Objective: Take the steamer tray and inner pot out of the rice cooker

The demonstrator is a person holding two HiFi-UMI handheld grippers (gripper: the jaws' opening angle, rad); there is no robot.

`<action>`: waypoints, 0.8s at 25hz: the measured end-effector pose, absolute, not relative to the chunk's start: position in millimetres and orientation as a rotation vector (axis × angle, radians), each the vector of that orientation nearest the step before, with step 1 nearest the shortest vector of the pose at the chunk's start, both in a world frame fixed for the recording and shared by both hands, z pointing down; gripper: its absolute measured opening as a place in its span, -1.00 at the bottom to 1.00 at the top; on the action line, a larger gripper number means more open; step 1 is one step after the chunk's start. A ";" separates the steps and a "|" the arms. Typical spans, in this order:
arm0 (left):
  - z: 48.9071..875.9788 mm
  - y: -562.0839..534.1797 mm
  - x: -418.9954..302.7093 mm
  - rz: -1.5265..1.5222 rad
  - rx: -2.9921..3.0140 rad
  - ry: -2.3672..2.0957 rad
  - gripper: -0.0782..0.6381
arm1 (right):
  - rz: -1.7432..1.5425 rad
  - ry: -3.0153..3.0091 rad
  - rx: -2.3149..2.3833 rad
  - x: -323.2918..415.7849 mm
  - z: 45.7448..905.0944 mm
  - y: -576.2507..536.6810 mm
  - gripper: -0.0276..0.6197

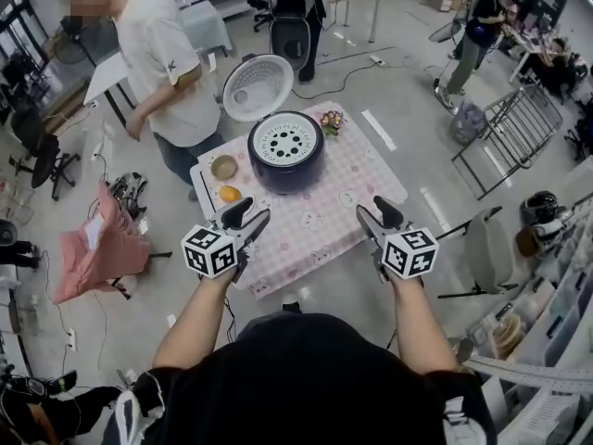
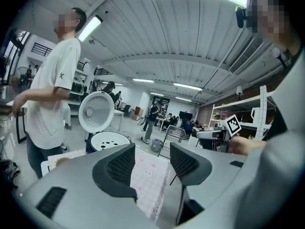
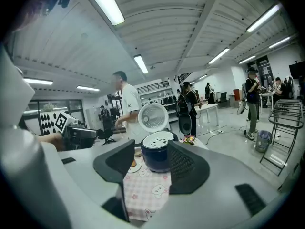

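A dark blue rice cooker (image 1: 285, 160) stands at the far side of the pink checked table (image 1: 315, 235), its white lid (image 1: 258, 87) swung up. The white perforated steamer tray (image 1: 285, 141) sits in its mouth and hides the inner pot. My left gripper (image 1: 246, 219) and right gripper (image 1: 378, 216) hover over the near part of the table, short of the cooker, both open and empty. In the left gripper view the gripper (image 2: 152, 163) points to the right of the tray (image 2: 108, 140). In the right gripper view the cooker (image 3: 156, 152) shows beyond the parted jaws of the gripper (image 3: 151, 168).
A person in a white T-shirt (image 1: 171, 63) stands at the table's far left corner. Two small dishes (image 1: 224, 167) (image 1: 229, 194) lie left of the cooker, and a small flower pot (image 1: 331, 121) sits behind it. A chair draped in pink cloth (image 1: 102, 244) stands left of the table.
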State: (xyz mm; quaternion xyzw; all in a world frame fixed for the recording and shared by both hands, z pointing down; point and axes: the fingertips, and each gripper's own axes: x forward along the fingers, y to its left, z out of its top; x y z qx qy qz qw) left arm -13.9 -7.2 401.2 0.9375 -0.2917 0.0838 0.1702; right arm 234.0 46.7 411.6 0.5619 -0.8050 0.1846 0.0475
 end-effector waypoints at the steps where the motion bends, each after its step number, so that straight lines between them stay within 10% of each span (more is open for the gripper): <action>1: 402.0 -13.2 -18.1 0.236 2.662 -0.832 -0.12 | 0.564 -2.458 1.706 229.0 412.0 39.2 -0.23; 20: 404.6 -131.1 -62.0 0.152 2.664 -0.816 -0.12 | 0.500 -2.467 1.635 171.6 401.7 -81.4 -0.23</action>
